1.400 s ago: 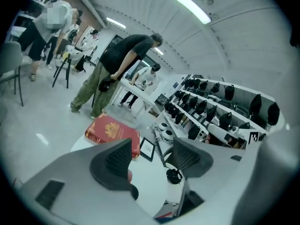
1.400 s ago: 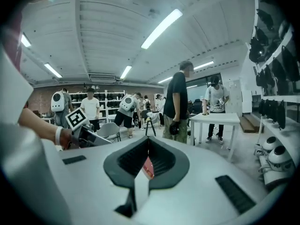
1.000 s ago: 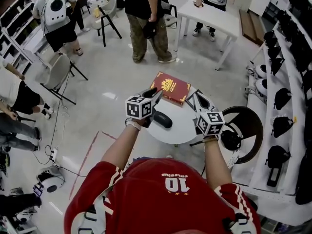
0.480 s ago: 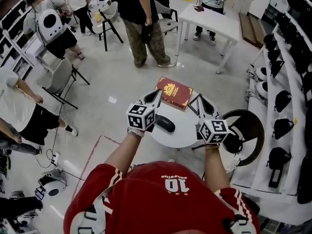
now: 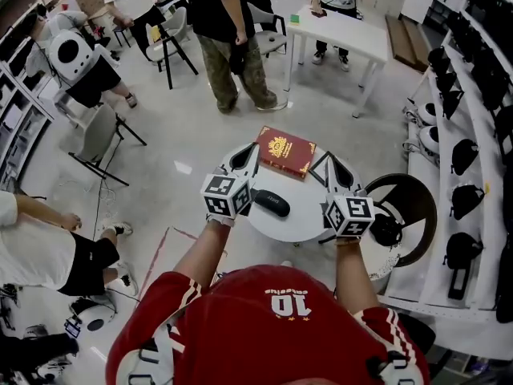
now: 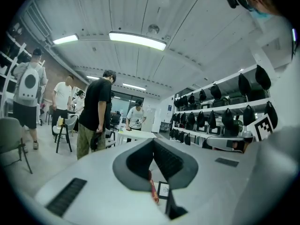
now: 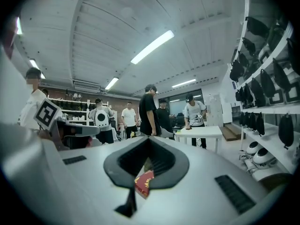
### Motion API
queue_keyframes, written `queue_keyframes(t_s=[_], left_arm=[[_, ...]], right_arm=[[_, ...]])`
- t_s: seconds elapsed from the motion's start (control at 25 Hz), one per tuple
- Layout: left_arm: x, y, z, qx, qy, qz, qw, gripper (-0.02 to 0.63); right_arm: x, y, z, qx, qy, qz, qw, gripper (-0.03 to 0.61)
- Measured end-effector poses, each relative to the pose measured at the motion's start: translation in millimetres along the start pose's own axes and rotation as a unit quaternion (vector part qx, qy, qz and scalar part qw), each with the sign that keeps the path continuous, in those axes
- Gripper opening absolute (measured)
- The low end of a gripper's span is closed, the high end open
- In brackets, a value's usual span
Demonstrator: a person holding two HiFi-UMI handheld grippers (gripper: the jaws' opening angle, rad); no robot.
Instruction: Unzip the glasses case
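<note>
The black glasses case [image 5: 270, 202] lay flat on the round white worktop [image 5: 300, 215], between the two claws and closer to the left one, and neither was touching it. The left claw [image 5: 247, 157] had its jaws pressed together on nothing. The right claw [image 5: 329, 160] looked the same, tips meeting with nothing pinched.

I couldn't tell whether the zip was done up or already run open, as it was way too small in the head view.

My guess is the case is light with a stiff-ish shell and would skate on that smooth top. If the zip still needed running, I'd pin the body with one claw and nip the tiny pull tab with the other.

Count: one glasses case, one red book [image 5: 285, 151] lying beyond it and not touching, one worktop, two claws.
</note>
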State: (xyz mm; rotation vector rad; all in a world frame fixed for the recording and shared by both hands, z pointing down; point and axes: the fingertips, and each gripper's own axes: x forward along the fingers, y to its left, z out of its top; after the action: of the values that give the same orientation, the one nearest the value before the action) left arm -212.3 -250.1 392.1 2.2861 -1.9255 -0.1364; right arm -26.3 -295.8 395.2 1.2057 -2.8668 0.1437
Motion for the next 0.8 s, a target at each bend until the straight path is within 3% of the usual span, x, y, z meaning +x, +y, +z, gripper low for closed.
queue_keyframes(t_s=[0.8], left_arm=[[1, 2, -14, -0.018, 0.016, 0.003, 0.9997, 0.009]], right_arm=[[-6, 0, -6, 0.007, 0.003, 0.013, 1.000, 0.014]])
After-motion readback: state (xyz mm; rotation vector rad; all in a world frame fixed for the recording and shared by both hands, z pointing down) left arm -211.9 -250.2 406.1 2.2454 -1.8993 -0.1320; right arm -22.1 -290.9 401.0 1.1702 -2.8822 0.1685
